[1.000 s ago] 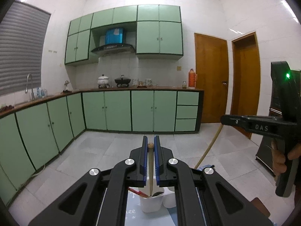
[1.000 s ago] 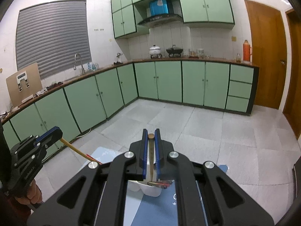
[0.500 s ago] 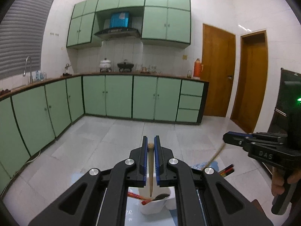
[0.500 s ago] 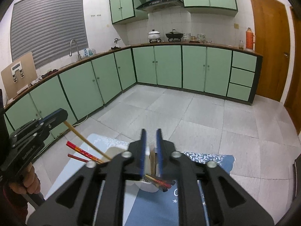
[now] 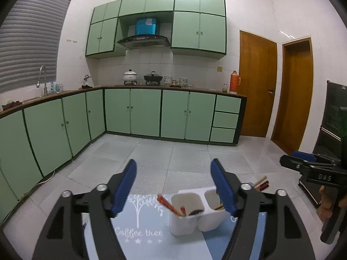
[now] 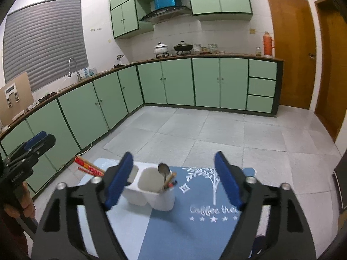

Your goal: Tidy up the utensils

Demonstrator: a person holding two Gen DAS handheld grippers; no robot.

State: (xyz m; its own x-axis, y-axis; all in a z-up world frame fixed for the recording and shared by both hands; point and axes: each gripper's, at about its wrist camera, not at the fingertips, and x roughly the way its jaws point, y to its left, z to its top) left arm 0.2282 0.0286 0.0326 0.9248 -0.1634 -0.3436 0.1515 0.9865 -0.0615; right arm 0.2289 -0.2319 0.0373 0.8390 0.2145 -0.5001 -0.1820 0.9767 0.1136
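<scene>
A blue mat (image 6: 195,223) covers the table, printed in white with a tree and the words "Coffee thee" above a row of stars. The black body of the right gripper, seen at the edge of the left wrist view, carries the letters "DAS".

On the mat stands a white two-cup holder (image 6: 151,191). In the right wrist view its near cup holds a metal spoon (image 6: 163,170) with the bowl up, a wooden stick (image 6: 169,180) and some short red-tipped ends; red chopsticks (image 6: 89,167) lean out from the far cup toward the left. In the left wrist view the near cup (image 5: 187,212) holds red chopsticks (image 5: 167,203) and a dark spoon bowl, and the other cup shows wooden tips.

The left gripper (image 5: 174,189) is spread wide with nothing between its blue pads; a second ago it was pinched on a wooden stick. The right gripper (image 6: 173,178) is likewise spread wide and holds nothing, where a second ago it clamped a wooden stick; half a second ago it had begun to part. Both hang just above the holder.
</scene>
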